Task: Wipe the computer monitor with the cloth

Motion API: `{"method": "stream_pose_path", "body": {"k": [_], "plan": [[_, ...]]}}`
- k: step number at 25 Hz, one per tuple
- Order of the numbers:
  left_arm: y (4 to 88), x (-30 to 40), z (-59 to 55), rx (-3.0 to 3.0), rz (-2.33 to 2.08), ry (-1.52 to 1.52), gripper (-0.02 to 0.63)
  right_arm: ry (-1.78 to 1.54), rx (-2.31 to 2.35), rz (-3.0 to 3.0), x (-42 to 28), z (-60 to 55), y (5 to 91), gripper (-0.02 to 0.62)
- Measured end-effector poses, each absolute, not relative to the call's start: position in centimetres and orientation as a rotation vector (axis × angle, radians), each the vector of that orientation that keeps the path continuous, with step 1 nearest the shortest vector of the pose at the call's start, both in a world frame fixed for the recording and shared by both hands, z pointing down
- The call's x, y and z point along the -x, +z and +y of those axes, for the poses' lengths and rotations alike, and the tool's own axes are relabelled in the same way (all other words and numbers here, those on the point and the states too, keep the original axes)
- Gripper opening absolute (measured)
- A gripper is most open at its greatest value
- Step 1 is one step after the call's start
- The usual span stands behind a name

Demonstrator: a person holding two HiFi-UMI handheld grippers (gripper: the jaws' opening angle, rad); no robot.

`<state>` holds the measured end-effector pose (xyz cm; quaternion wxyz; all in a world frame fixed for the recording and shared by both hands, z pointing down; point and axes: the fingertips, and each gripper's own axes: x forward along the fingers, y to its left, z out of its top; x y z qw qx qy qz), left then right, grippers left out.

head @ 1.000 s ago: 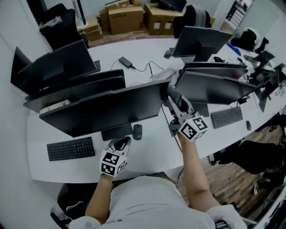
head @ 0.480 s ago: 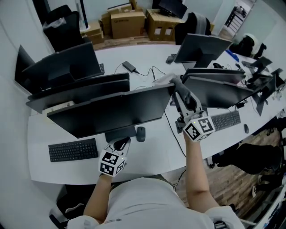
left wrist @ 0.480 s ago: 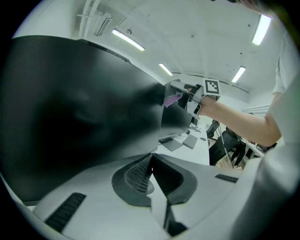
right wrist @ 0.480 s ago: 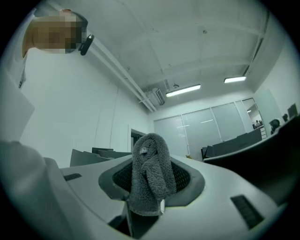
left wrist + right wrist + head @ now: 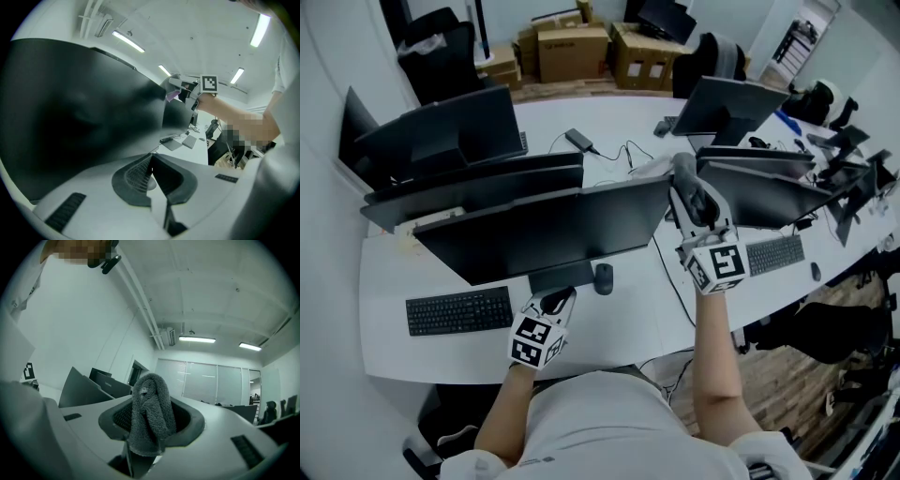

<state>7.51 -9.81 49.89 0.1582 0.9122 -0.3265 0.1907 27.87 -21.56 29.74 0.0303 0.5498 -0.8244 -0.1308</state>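
Right tongs raised cloth beside monitor over white desk.

Cloth: grey, thick looped pile, fuzzy, rough. Right gripper shell: smooth matt grey plastic; pads dark, ribbed. Monitor screen: black, matt, faint sheen. Desk: white, smooth, slightly glossy. Boxes at 12 o'clock: brown cardboard. Floor at 4 o'clock: wood planks.

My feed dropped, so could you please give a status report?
Right gripper shut on fluffy grey cloth, at top right corner of wide black monitor. Left gripper shut, empty. Nothing blocking.
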Motion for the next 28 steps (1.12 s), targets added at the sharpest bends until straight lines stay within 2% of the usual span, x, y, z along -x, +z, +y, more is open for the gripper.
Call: {"method": "stream_pose_path", "body": {"k": [10, 28], "plan": [[49.6, -3.8, -9.2, -2.592, -0.97, 0.522, 0.003, -0.553, -1.487, -2.463, -20.5, -21.4, 30.1, 0.14], [50.2, 5.0, -8.6, -2.552, -1.018, 0.48, 0.003, -0.461, -1.35, -2.535, -10.1, -20.7, 30.6, 0.14]]}}
